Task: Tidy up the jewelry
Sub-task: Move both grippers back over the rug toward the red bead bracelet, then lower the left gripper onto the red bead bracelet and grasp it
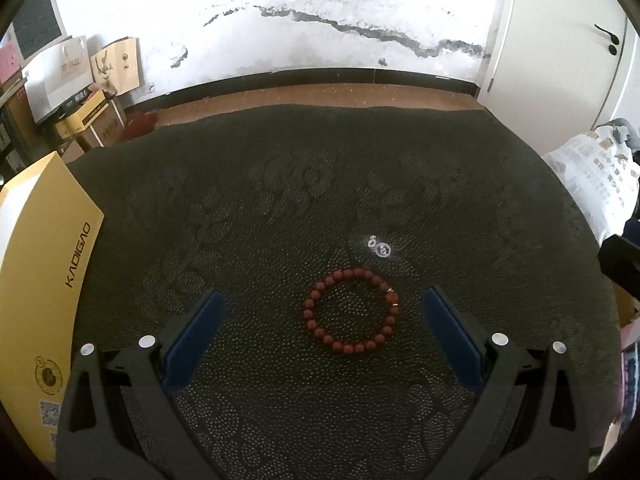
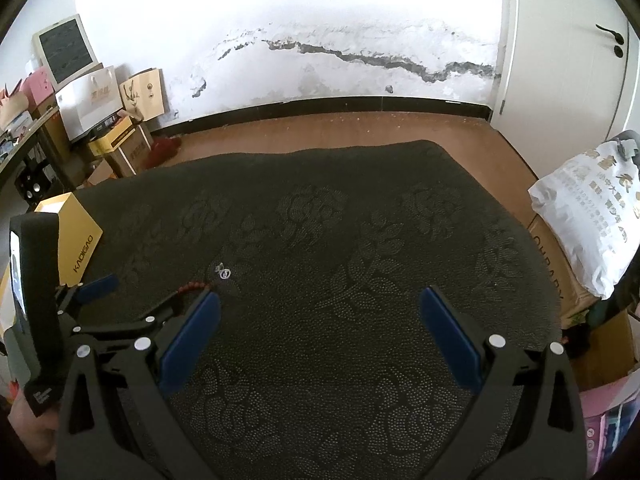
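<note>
With left gripper [image 1: 320,312] spread wide and empty above the red bead bracelet [image 1: 351,310], lower straight, pinching one beaded side, clear of earrings [image 1: 380,245] just ahead.

Open dark cloth [image 2: 320,240] ahead, yellow box [image 1: 44,280] blocking left

Your left gripper [image 1: 320,300] & right gripper [image 2: 320,300] look identical: black plastic frames w/ triangular cutouts, blue flat finger pads [image 1: 196,330], round silver screws at the pivots. Right-wrist view shows left unit's black camera housing w/ a small white-text label.
</note>
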